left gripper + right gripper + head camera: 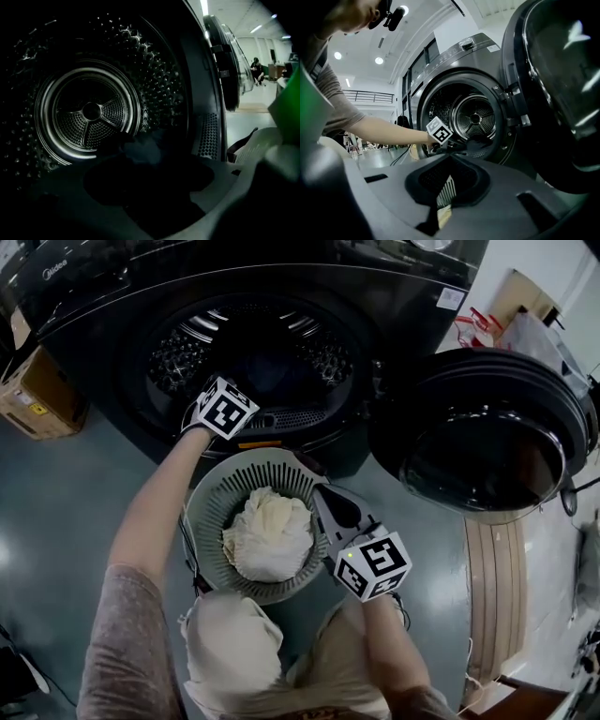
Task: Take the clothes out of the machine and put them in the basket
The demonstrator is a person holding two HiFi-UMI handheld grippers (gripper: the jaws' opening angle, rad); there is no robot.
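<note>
Grey floor [66, 493]: machine [412, 296], 1 basket [211, 502] before it, 1 cardboard box [37, 395] at left.

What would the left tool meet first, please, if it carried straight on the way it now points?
Probably the dark garment low in the drum, just ahead of the left tool; depth is unclear.
</note>
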